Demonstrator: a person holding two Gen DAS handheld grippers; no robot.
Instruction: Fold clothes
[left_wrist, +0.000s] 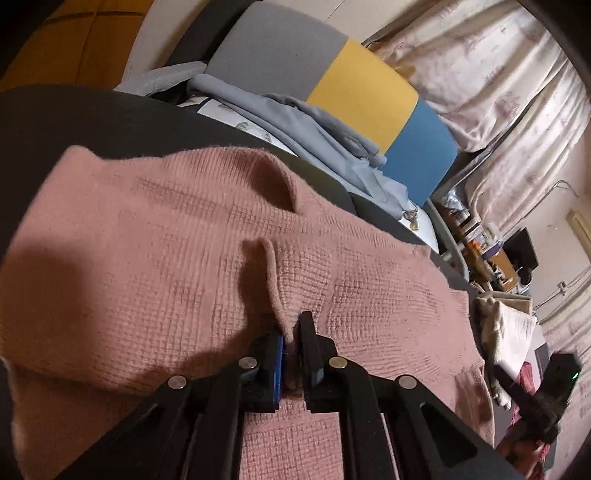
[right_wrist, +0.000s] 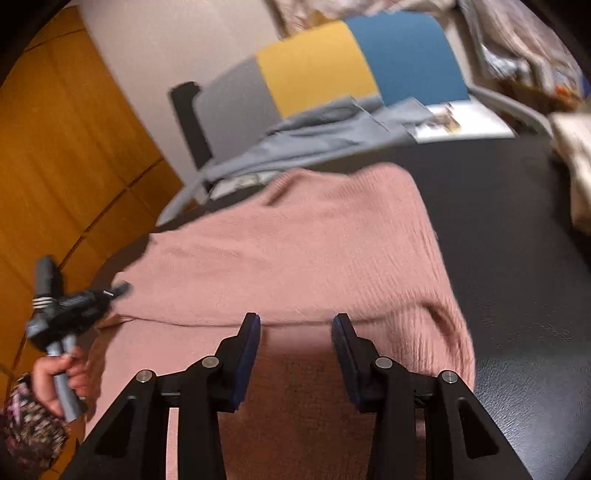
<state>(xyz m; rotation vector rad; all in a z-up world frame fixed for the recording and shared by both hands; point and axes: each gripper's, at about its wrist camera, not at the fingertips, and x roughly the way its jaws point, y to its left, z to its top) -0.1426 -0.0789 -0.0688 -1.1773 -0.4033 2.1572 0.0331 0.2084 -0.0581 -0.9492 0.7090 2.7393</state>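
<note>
Left claw (left_wrist: 290, 334) pinches pink knit sweater (left_wrist: 184, 229) fold; right claw (right_wrist: 295, 325) wide apart.

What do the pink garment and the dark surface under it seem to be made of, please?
Pink garment: a soft knit, probably wool or acrylic; a waffle-like stitch grid and fuzzy edges show. Dark surface: smooth and faintly glossy with a fine grain, likely leather or vinyl, though blur leaves it open.

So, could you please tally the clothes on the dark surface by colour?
Pink: 1, the knit sweater, pinched by the left claw.
Grey: 1, the crumpled garment near the cushion.
Total: 2.
</note>
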